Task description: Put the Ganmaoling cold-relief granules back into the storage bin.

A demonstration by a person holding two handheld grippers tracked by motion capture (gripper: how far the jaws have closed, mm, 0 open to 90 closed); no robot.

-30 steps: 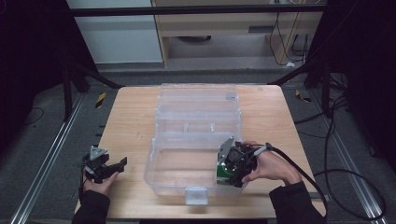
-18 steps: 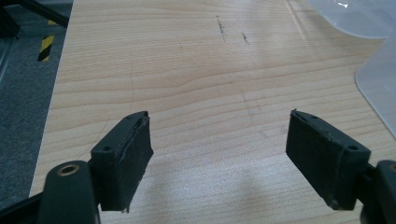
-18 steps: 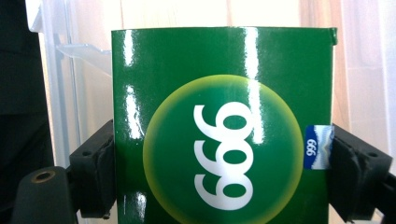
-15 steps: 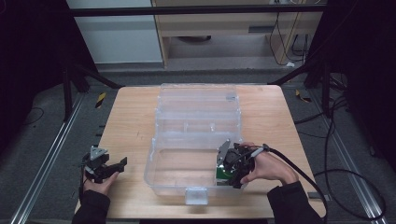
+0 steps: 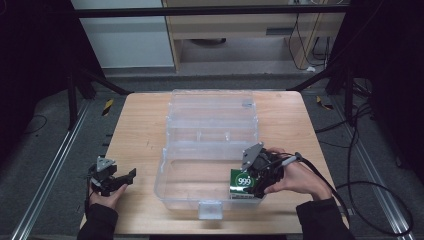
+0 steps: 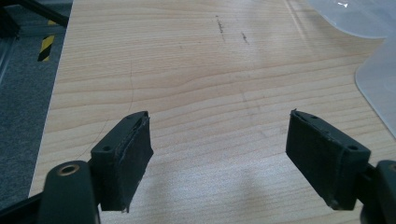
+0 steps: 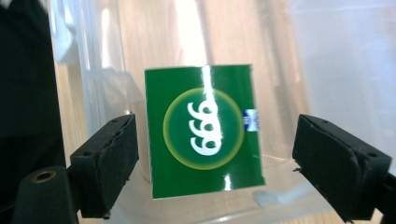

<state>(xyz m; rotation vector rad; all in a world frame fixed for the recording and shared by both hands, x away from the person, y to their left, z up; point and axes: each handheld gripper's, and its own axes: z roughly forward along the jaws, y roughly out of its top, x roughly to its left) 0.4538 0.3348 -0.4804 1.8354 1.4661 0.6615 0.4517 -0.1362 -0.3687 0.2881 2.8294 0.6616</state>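
Note:
A green packet marked 999 (image 5: 243,183) (image 7: 203,130) stands in the front right corner of a clear plastic container (image 5: 165,170). My right gripper (image 5: 250,186) (image 7: 217,128) reaches over the container's right wall. The packet sits between its pads, with a gap on each side. The jaws have just been closing a little and do not press on the packet. At the table's front left, my left gripper (image 5: 122,180) (image 6: 219,126) hovers open over bare wood, nothing between its pads.
The container's clear lid (image 5: 210,105) lies folded back toward the far side of the wooden table (image 5: 135,130). A latch tab (image 5: 209,210) sticks out at the container's front. Cables (image 5: 370,190) trail over the floor at the right.
The right hand has drawn slightly up and back from the green packet, which now shows more fully in the container's corner. The left hand has stayed still.

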